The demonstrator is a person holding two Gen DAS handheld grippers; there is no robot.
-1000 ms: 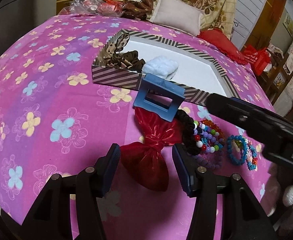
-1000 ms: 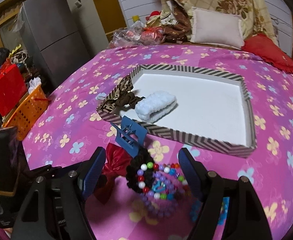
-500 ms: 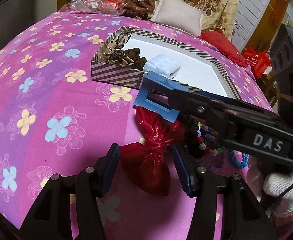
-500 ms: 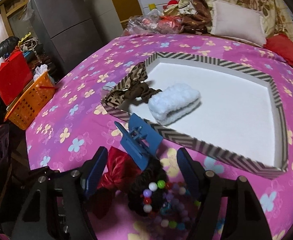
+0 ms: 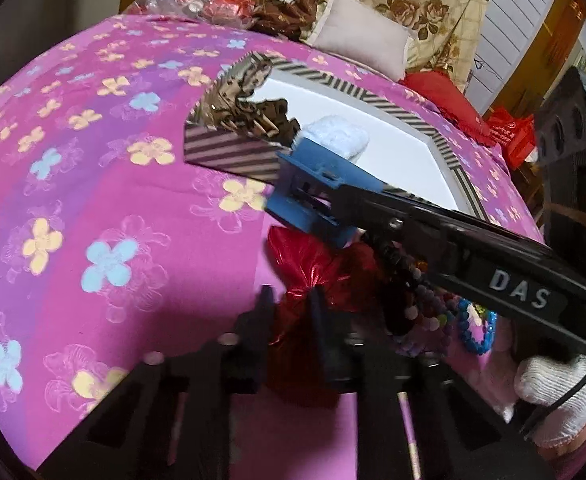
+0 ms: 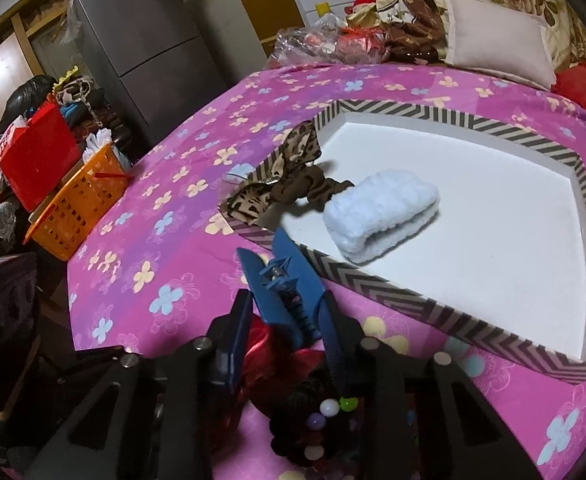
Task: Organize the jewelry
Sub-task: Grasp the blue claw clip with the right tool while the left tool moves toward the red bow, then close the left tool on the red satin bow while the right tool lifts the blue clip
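A striped tray with a white floor lies on the pink flowered bedspread; it also shows in the left wrist view. It holds a leopard-print bow and a pale blue fluffy band. My right gripper is shut on a blue claw hair clip, just in front of the tray's near wall; the clip also shows in the left wrist view. My left gripper is shut on a red shiny bow. Bead bracelets and a black beaded band lie beside it.
An orange basket and a red box stand off the bed's left side, by a grey fridge. Pillows and a heap of bags lie at the head of the bed.
Both grippers have closed: the left on the red bow, the right on the blue clip. The right gripper moved forward and left toward the tray's near wall.
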